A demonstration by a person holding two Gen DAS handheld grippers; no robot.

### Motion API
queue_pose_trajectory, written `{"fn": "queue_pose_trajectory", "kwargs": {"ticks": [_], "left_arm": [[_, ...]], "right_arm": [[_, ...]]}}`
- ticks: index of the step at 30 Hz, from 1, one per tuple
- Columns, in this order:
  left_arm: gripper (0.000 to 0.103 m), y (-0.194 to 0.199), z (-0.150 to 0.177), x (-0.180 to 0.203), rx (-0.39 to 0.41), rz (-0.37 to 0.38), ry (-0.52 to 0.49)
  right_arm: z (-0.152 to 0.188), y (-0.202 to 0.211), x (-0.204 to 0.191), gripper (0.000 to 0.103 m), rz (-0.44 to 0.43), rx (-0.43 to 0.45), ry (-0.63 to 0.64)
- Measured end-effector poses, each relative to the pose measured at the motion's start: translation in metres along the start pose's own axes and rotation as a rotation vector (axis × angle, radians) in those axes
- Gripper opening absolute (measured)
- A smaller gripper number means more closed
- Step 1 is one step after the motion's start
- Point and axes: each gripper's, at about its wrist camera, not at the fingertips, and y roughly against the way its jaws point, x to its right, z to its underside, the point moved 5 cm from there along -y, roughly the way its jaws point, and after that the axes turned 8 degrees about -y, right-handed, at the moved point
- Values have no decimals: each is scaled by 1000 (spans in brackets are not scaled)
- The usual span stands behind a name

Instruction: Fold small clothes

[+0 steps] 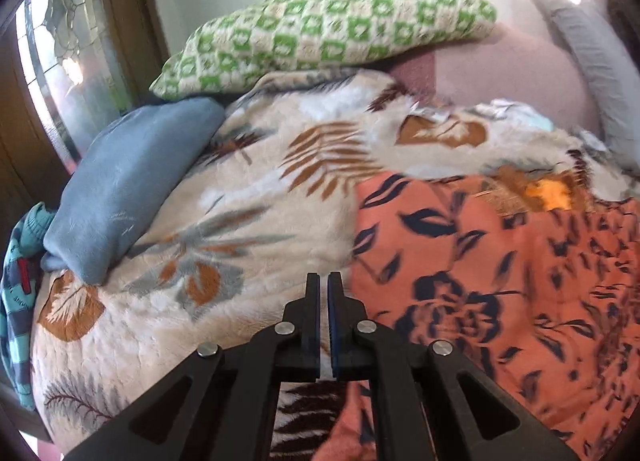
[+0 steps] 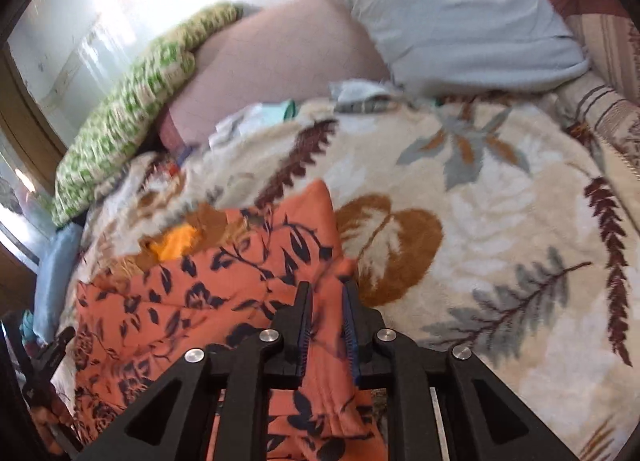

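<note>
An orange garment with dark blue flower and leaf print (image 1: 500,281) lies spread on a cream leaf-patterned blanket (image 1: 248,189). My left gripper (image 1: 324,281) is shut and empty, just off the garment's left edge. In the right wrist view the same garment (image 2: 208,285) lies at the lower left, and a bunched fold of it runs between the jaws of my right gripper (image 2: 326,289), which is shut on it. The left gripper also shows in the right wrist view (image 2: 52,349) at the far left edge. A yellow-orange patch (image 2: 176,241) shows at the garment's far edge.
A green-and-white knitted pillow (image 1: 328,29), a blue cushion (image 1: 128,189) and a striped teal garment (image 1: 16,301) lie at the left. A pink pillow (image 2: 280,57) and a grey pillow (image 2: 452,13) sit at the bed's head. Small light clothes (image 2: 256,117) lie beyond the blanket.
</note>
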Motion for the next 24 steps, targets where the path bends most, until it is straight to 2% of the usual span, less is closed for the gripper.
{"fn": "queue_pose_trajectory", "kwargs": {"ticks": [2, 3, 5, 6, 7, 8, 9, 10, 11, 12, 13, 16, 17, 18, 19, 20, 21, 24], "left_arm": [[3, 7, -1, 7, 19, 10, -20], [3, 7, 0, 14, 14, 20, -51], [3, -2, 5, 28, -31, 22, -111], [3, -13, 10, 33, -78, 20, -138], [3, -23, 15, 36, -112, 7, -158], [3, -26, 17, 35, -110, -14, -169], [4, -27, 17, 35, -104, -38, -184], [4, -27, 16, 33, -115, -48, -191], [4, -25, 15, 30, -120, -40, -172], [4, -20, 14, 24, -122, -26, -129], [4, -14, 14, 20, -117, -12, -101], [6, 13, 19, 6, -98, 27, -48], [9, 21, 21, 1, -94, 30, -32], [20, 31, 25, -4, -81, 33, -16], [39, 43, 31, -10, -62, 33, -1], [51, 57, 40, -17, -46, 23, 15], [68, 69, 51, -24, -34, 8, 26], [71, 98, 81, -36, -11, 2, 25]], "right_arm": [[3, 7, -9, 18, -5, 25, 25], [8, 7, -16, 18, -35, 9, 33], [19, -5, -26, 18, -103, -85, 44], [26, -14, -27, 18, -92, -138, 56], [37, -29, -24, 18, -39, -203, 72], [45, -41, -17, 18, 7, -249, 69], [51, -48, -7, 16, 3, -286, 32], [49, -45, 2, 15, -45, -289, -32], [46, -35, 7, 15, -53, -295, -70], [42, -24, 8, 19, -33, -282, -60], [38, -3, 6, 20, -12, -231, -6], [44, 58, 3, 20, -77, -171, 79], [51, 81, 5, 20, -96, -163, 95], [58, 100, 8, 20, -102, -151, 112], [68, 122, 11, 20, -106, -139, 132], [79, 142, 15, 20, -111, -137, 143], [92, 159, 16, 20, -119, -140, 151], [127, 201, 18, 20, -169, -159, 184]]}}
